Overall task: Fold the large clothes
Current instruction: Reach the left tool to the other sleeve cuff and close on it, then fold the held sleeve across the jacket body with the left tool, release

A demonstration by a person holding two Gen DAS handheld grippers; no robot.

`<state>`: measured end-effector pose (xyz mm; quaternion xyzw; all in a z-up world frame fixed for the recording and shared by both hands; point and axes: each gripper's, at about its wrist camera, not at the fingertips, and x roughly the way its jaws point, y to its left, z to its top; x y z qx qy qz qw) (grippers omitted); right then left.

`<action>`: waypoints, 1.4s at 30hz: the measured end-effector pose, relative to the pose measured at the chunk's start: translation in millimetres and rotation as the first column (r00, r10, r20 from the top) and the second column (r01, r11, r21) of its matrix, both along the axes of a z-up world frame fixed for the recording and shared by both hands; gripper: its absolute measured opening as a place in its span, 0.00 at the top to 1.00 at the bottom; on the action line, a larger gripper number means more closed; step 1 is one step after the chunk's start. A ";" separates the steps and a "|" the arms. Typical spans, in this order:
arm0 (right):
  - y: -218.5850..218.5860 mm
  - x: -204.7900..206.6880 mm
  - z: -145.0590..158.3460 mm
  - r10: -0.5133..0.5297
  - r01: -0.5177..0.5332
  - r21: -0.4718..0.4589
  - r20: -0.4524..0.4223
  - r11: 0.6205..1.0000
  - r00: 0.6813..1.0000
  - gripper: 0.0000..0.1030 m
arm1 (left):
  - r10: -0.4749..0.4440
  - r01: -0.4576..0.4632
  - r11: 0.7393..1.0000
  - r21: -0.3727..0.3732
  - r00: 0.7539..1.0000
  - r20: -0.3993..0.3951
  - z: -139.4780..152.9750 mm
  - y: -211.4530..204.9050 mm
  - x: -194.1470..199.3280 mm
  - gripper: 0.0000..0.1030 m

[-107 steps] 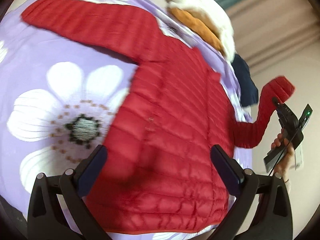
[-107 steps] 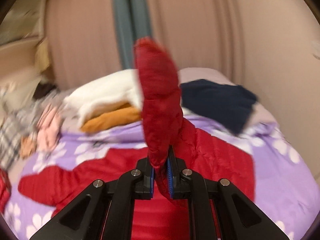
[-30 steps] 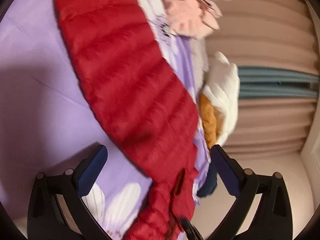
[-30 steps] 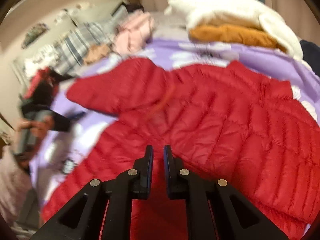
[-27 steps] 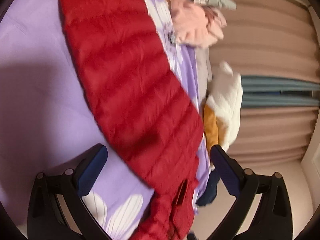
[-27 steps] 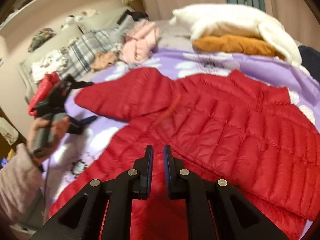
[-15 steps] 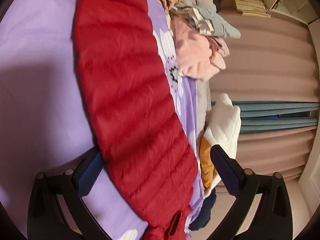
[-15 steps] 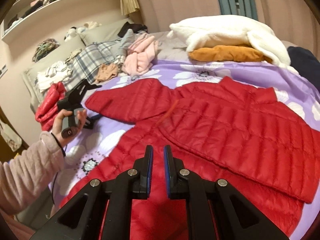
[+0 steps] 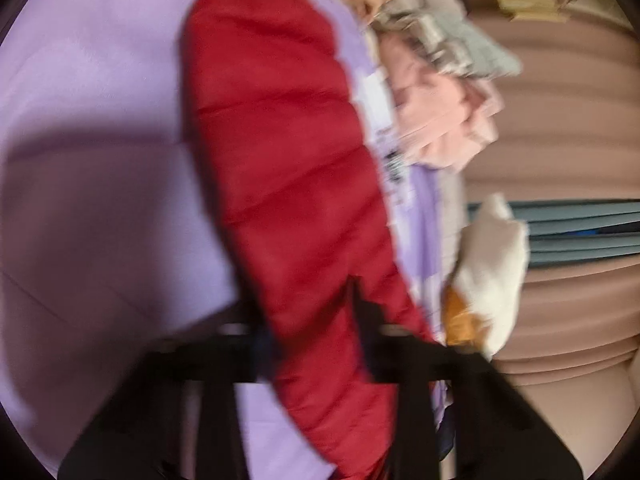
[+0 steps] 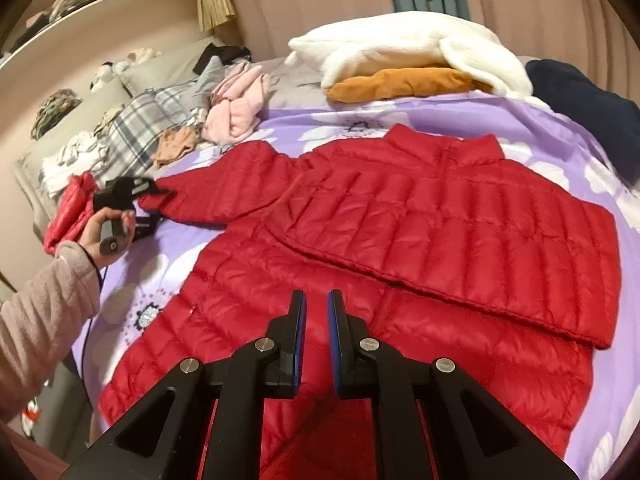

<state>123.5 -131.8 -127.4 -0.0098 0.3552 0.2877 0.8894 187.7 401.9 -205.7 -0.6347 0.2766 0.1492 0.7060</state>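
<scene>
1. Bedspread (image 10: 532,128), purple with white flowers, fills most of the right wrist picture.
2. Red puffer jacket (image 10: 400,232) lies flat on it in the middle, with one sleeve folded across its front.
3. White fluffy blanket (image 10: 400,48) sits at the top over an orange cloth (image 10: 400,80).
4. Pink clothes (image 10: 240,108) are piled at the upper left.
5. Right gripper (image 10: 317,320) is at the bottom middle, above the jacket, jaws close together with nothing between them.
6. Left gripper (image 9: 312,344) has just been closing, and its jaws pinch the other red sleeve (image 9: 280,160), which stretches up the blurry left wrist picture.
7. Hand (image 10: 108,236) at the left edge grips its handle.
</scene>
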 end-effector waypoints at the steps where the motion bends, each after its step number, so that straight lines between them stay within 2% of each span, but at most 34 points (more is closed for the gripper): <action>1: -2.5 -1.3 0.7 -0.007 0.007 -0.001 0.003 1.000 1.000 0.91 | 0.004 -0.004 1.000 0.002 1.000 -0.014 -0.3 0.6 -3.0 0.86; 2: -5.2 -2.9 1.3 -0.014 0.014 -0.001 0.007 1.000 1.000 0.91 | 0.008 -0.008 1.000 0.025 1.000 -0.022 4.5 0.0 -6.5 0.86; 4: -11.1 -5.0 1.2 -0.025 0.025 0.003 0.008 1.000 1.000 0.91 | -0.008 0.013 0.993 0.119 0.999 -0.046 24.5 -5.1 -8.2 0.89; 6: -18.6 -5.3 -0.3 -0.043 0.043 0.014 -0.002 0.999 0.999 0.91 | -0.043 0.052 0.971 0.235 0.998 -0.042 55.8 -17.9 -6.3 0.91; 9: -30.8 -7.4 -3.1 -0.077 0.078 0.035 -0.017 0.996 0.997 0.91 | -0.121 0.118 0.901 0.416 0.992 -0.020 111.8 -47.3 -2.2 0.91; 13: -46.0 -13.4 -6.0 -0.113 0.115 0.065 -0.029 0.991 0.993 0.91 | -0.245 0.187 0.780 0.598 0.969 0.017 177.8 -101.2 2.9 0.91; 15: -53.9 -18.0 -6.5 -0.127 0.129 0.080 -0.032 0.988 0.991 0.91 | -0.315 0.224 0.704 0.674 0.949 0.014 203.6 -136.4 9.0 0.91; 18: -65.2 -24.8 -6.7 -0.144 0.147 0.100 -0.033 0.984 0.989 0.91 | -0.429 0.290 0.562 0.775 0.903 -0.027 229.6 -200.1 20.2 0.90; 19: -69.4 -27.0 -6.9 -0.151 0.154 0.105 -0.033 0.982 0.988 0.91 | -0.477 0.319 0.501 0.805 0.877 -0.050 235.6 -229.8 23.9 0.90; 21: -77.7 -30.3 -7.3 -0.166 0.169 0.116 -0.035 0.979 0.985 0.91 | -0.541 0.360 0.432 0.827 0.837 -0.082 237.8 -267.5 29.1 0.89; 23: -86.8 -33.8 -8.5 -0.182 0.186 0.129 -0.040 0.974 0.982 0.91 | -0.606 0.414 0.343 0.843 0.783 -0.138 232.1 -314.7 35.0 0.88; 24: -90.0 -34.5 -9.0 -0.188 0.192 0.134 -0.043 0.972 0.981 0.91 | -0.631 0.439 0.288 0.851 0.756 -0.177 227.2 -336.1 38.8 0.88; 25: -95.3 -36.4 -10.0 -0.198 0.203 0.140 -0.046 0.969 0.979 0.91 | -0.654 0.467 0.220 0.857 0.722 -0.225 219.9 -360.3 41.6 0.88; 27: -102.2 -39.8 -12.0 -0.211 0.217 0.145 -0.050 0.965 0.976 0.91 | -0.697 0.542 0.060 0.839 0.624 -0.353 196.0 -412.1 48.2 0.85; 28: -106.4 -40.7 -13.3 -0.220 0.226 0.147 -0.056 0.963 0.974 0.91 | -0.707 0.566 0.008 0.824 0.586 -0.395 184.6 -426.0 52.0 0.83; 29: -111.0 -41.3 -14.7 -0.230 0.237 0.150 -0.061 0.960 0.971 0.91 | -0.716 0.602 -0.054 0.797 0.533 -0.451 167.8 -444.3 55.5 0.82; 30: -115.2 -41.9 -16.1 -0.237 0.245 0.155 -0.065 0.957 0.969 0.91 | -0.717 0.628 -0.096 0.772 0.495 -0.492 154.0 -458.0 56.4 0.82; 31: -119.1 -42.5 -16.9 -0.245 0.253 0.159 -0.069 0.954 0.967 0.90 | -0.717 0.662 -0.145 0.735 0.442 -0.539 137.3 -471.8 58.3 0.76; 32: -124.6 -42.9 -18.3 -0.256 0.265 0.165 -0.075 0.950 0.964 0.90 | -0.711 0.692 -0.200 0.693 0.385 -0.589 121.1 -483.0 58.9 0.63; 33: -128.2 -42.5 -18.9 -0.264 0.274 0.169 -0.080 0.947 0.961 0.90 | -0.700 0.697 -0.248 0.672 0.351 -0.622 108.2 -490.7 56.0 0.57; 34: -131.7 -42.6 -19.9 -0.272 0.283 0.172 -0.083 0.944 0.959 0.89 | -0.687 0.693 -0.281 0.664 0.339 -0.643 99.5 -491.9 57.2 0.48; 35: -135.3 -43.0 -20.9 -0.281 0.292 0.177 -0.087 0.940 0.956 0.83 | -0.672 0.688 -0.309 0.656 0.330 -0.663 92.1 -495.4 54.9 0.39; 36: -139.6 -42.7 -22.1 -0.289 0.302 0.185 -0.093 0.935 0.953 0.70 | -0.665 0.690 -0.323 0.647 0.321 -0.674 87.8 -498.7 51.7 0.35; 37: -144.7 -42.2 -23.4 -0.304 0.318 0.199 -0.100 0.927 0.948 0.63 | -0.668 0.695 -0.324 0.642 0.312 -0.675 86.0 -497.9 50.6 0.31; 38: -147.3 -43.0 -24.4 -0.312 0.327 0.210 -0.103 0.921 0.945 0.56 | -0.680 0.701 -0.310 0.642 0.308 -0.665 85.2 -494.7 49.7 0.31; 40: -153.2 -40.6 -26.6 -0.317 0.337 0.248 -0.120 0.908 0.941 0.56 | -0.714 0.705 -0.289 0.648 0.293 -0.637 86.6 -489.6 47.4 0.28; 42: -155.7 -36.4 -28.4 -0.325 0.350 0.266 -0.136 0.898 0.936 0.55 | -0.723 0.690 -0.298 0.660 0.288 -0.628 87.8 -486.3 40.6 0.27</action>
